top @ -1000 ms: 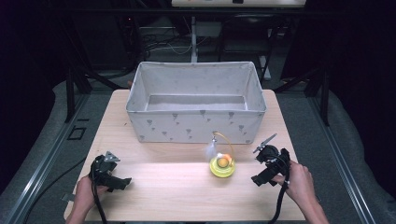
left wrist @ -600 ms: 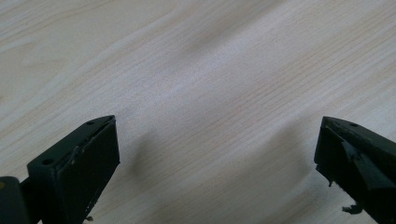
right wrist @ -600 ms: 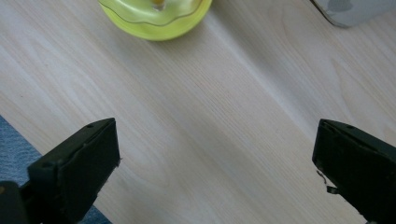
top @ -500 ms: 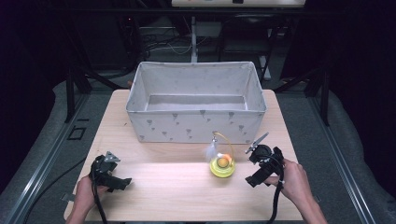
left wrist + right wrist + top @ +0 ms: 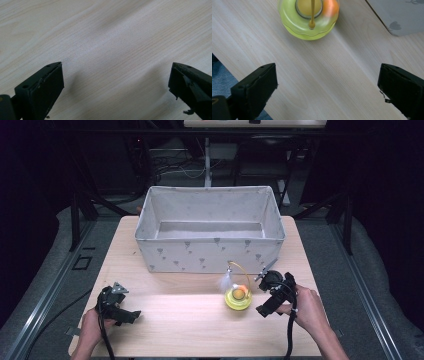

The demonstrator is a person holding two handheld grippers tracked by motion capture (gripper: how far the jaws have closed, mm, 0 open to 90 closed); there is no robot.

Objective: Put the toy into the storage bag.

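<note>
A dark room with black frames and cables is seen behind a pale wooden worktop [image 5: 200, 320]. A big grey fabric box [image 5: 210, 237] with small printed shapes is set at the far middle of the worktop, with its open top facing up. Nothing can be seen inside it from above, so it may be meant as the place where things are put.

Just in front of the box, a little to the right, a small yellow-green round toy [image 5: 237, 297] is placed flat on the wood. An orange ball [image 5: 240, 292] is held in its ring, and a thin yellow wire [image 5: 240, 270] curves up from it with a white feather [image 5: 226, 281] at the end. The toy is near the box wall but is not touching it.

The right gripper [image 5: 270, 295] is held just beside the toy, on its right, low over the wood. Its jaws are spread wide and nothing is held between them. In the right gripper view the toy [image 5: 308, 17] is seen straight ahead of the jaws, so a grab is probably being lined up.

The left gripper [image 5: 120, 312] is kept far from the toy, at the near left, close over bare wood. Its jaws are also spread wide, with nothing in them. It is likely parked there to be out of the way.
</note>
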